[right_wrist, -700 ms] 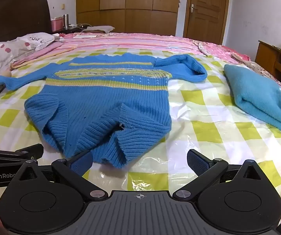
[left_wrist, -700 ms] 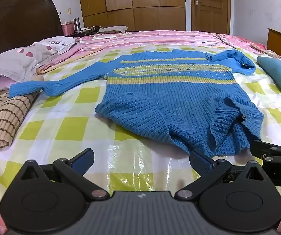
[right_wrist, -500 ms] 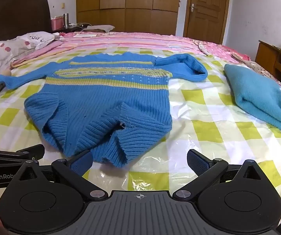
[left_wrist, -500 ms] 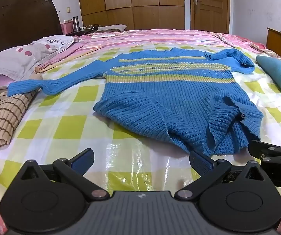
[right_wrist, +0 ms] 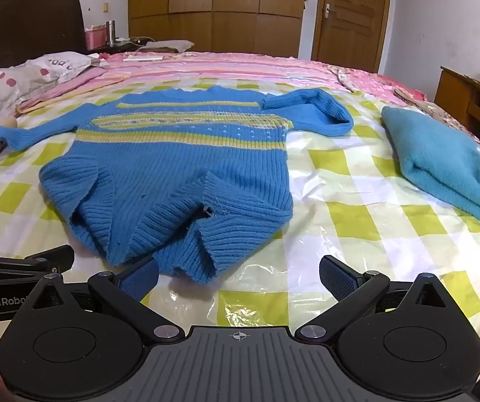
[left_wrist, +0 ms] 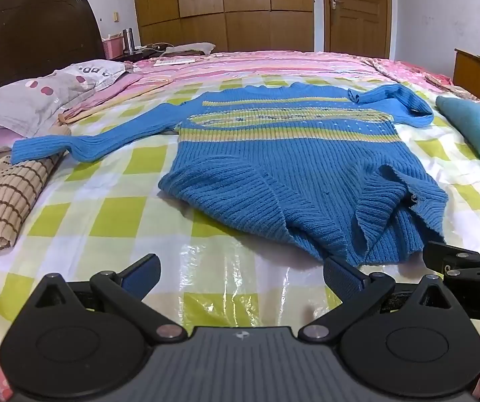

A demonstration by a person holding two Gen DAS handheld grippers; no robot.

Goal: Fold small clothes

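Observation:
A blue knit sweater [left_wrist: 290,167] with yellow stripes lies spread on the bed, hem toward me and rumpled. It also shows in the right wrist view [right_wrist: 179,167]. One sleeve [left_wrist: 82,140] stretches out to the left; the other sleeve [right_wrist: 320,110] is folded back at the right shoulder. My left gripper [left_wrist: 241,273] is open and empty, just short of the hem. My right gripper [right_wrist: 238,273] is open and empty, its left finger close to the hem's front edge.
A folded teal garment [right_wrist: 440,164] lies to the right. A folded brown striped cloth [left_wrist: 2,201] and pillows [left_wrist: 39,100] lie to the left. The bed has a green checked sheet under clear plastic [left_wrist: 226,284]. A wooden cabinet [right_wrist: 467,100] stands at far right.
Both grippers have risen slightly and stay open near the hem. The sweater has not moved.

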